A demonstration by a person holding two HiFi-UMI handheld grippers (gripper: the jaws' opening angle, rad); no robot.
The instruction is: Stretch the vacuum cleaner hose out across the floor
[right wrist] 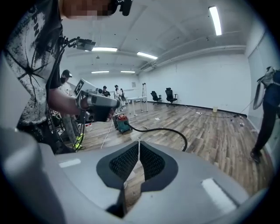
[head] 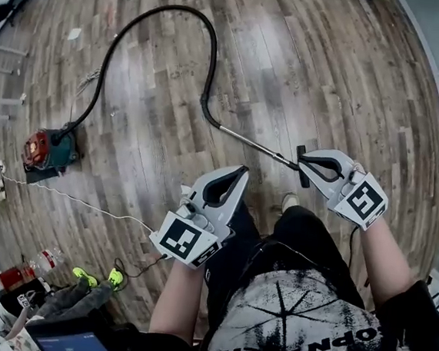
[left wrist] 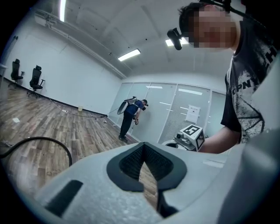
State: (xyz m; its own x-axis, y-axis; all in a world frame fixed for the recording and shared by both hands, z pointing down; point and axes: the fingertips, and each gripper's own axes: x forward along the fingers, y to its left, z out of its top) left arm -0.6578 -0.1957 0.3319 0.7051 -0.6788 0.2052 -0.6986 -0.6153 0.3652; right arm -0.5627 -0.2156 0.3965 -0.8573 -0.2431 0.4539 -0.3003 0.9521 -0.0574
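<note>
Item: hose (head: pixel 190 14), black, ribbed, one length. It runs from the vacuum (head: pixel 48 150) at the left edge of the head view, up in a wide loop to the upper centre, then down to a cuff (head: pixel 209 118). There it joins a metal wand (head: pixel 253 142), which slants toward the right centre and ends in a black cross-piece (head: pixel 303 170). All of it lies on the floor (head: pixel 345 75). Handling, judged: the hose is light, soft and springy, likely to keep its curl and to drag the vacuum if pulled hard. The wand is stiff, thin, hard and probably slippery. Best hold, judged: the wand near its black end, or the cuff, drawing away from the vacuum. Left gripper (head: pixel 241 171): lower centre, jaws together, nothing between them. Right gripper (head: pixel 303 161): right centre, tips just beside the cross-piece, jaws together, empty; whether it touches the cross-piece cannot be told.
</note>
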